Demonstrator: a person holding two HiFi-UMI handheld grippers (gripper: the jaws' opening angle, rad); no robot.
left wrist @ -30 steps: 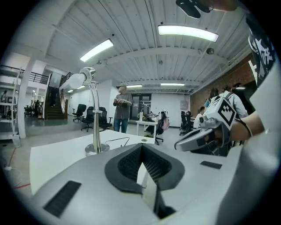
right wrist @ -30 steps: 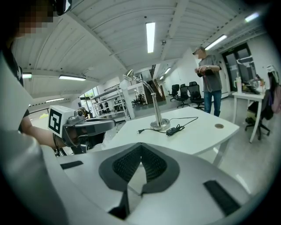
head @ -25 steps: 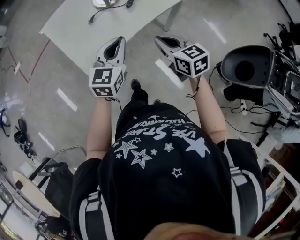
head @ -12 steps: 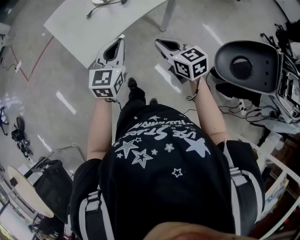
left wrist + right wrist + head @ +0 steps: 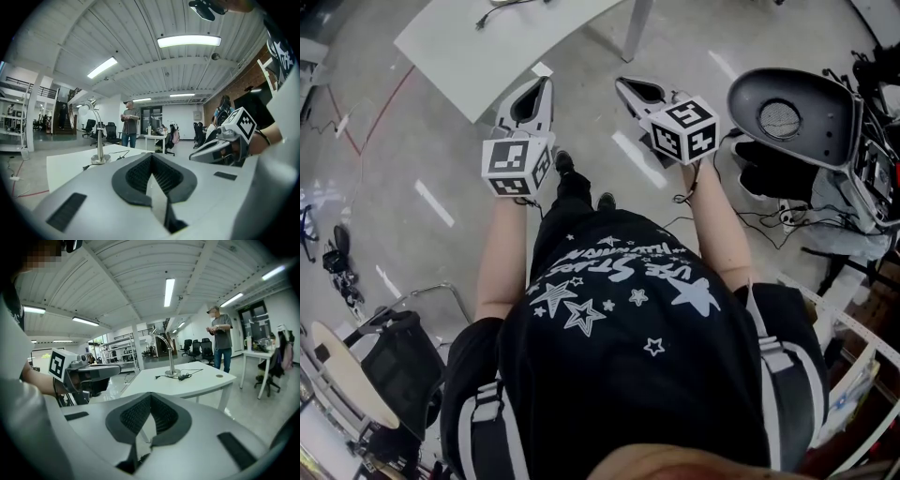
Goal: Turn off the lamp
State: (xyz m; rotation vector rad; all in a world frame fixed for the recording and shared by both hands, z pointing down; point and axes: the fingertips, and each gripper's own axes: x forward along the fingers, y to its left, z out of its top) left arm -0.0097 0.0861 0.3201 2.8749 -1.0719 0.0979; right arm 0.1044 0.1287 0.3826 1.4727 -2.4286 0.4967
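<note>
The left gripper [image 5: 544, 84] and the right gripper [image 5: 622, 84] were both held out in front of the person, side by side and well apart. Each had its 2 jaws drawn fully together with nothing between them.

The desk lamp [image 5: 99, 136] stood on the far part of a white table [image 5: 197, 380], well ahead of both grippers and out of reach. It had a round metal base, a thin upright chrome stem that curved over at the top, and a pale rounded head. A black cable [image 5: 185, 376] lay on the tabletop just beside the base. A person [image 5: 219, 333] stood beyond the table.

The lamp looked stiff at the stem and weighted at the base, so a light press would probably not tip it. The polished metal would likely be slippery under the pads, and the head looked like the fragile part. No switch could be made out from here. It might sit on the base, the cable or the head. A closed jaw tip would suit a push button. If the lamp needed steadying, the lower stem just above the base seemed the safest place to hold.
</note>
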